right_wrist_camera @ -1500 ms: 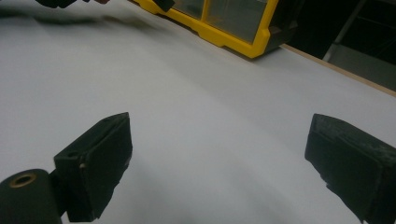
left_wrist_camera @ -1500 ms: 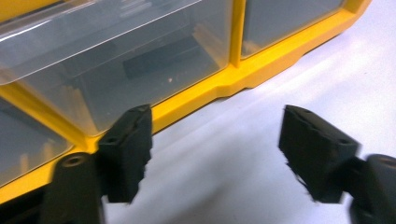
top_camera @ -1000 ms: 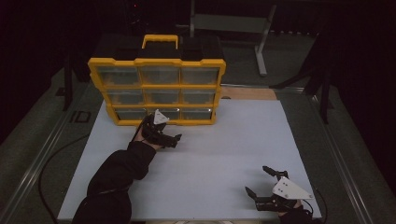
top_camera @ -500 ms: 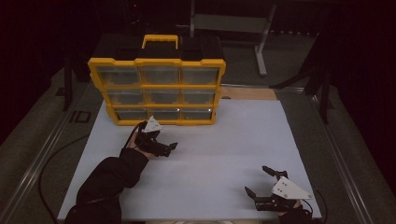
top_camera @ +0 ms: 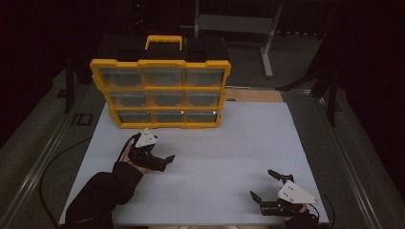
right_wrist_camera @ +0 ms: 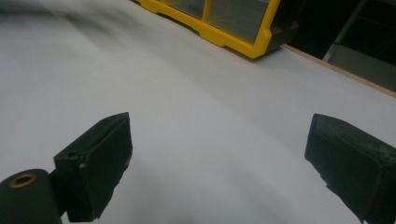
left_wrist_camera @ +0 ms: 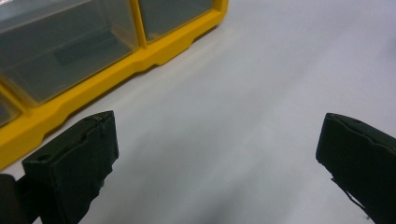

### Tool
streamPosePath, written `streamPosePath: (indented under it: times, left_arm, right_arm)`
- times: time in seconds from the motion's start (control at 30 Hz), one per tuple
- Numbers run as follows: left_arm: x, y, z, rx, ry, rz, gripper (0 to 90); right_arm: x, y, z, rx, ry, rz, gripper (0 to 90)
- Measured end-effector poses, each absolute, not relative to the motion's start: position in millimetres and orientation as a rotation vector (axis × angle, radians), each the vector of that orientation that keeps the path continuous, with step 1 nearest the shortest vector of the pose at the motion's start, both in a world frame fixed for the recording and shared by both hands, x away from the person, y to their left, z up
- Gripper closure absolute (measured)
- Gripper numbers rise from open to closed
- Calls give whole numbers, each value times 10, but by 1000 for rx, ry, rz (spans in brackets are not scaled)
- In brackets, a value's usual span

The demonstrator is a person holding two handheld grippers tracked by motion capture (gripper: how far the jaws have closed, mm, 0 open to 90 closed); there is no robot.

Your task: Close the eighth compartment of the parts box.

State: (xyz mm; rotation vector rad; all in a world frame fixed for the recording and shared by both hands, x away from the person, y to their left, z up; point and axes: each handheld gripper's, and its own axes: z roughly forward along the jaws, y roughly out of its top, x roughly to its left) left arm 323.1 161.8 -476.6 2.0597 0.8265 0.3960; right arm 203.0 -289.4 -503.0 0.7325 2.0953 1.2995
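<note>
High view: yellow drawer cabinet stood at desk rear.
Left tongs: released, empty.
Right tongs: released, empty.

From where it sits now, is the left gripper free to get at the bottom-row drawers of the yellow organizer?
Probably yes. The left gripper is open and holds nothing, just in front of the yellow organizer, with bare white tabletop between them.

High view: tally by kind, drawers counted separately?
Yellow organizer: 1
Clear drawers in it, three rows of three: 9
Hand-held gripper: 2, left and right, both open and empty
White table mat: 1
Total: 13
</note>
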Motion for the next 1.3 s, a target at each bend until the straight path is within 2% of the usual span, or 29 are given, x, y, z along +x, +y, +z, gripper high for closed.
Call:
streamPosePath:
  times: [0.57, 1.3]
  left_arm:
    - [2819, 1901, -4831, 2070, 806, 398, 0]
    - [2468, 2256, -4977, 2049, 817, 429, 0]
  right_arm:
    - [2031, -2883, -5034, 732, 2102, 1294, 74]
    - [2033, -2882, -5036, 726, 2102, 1287, 74]
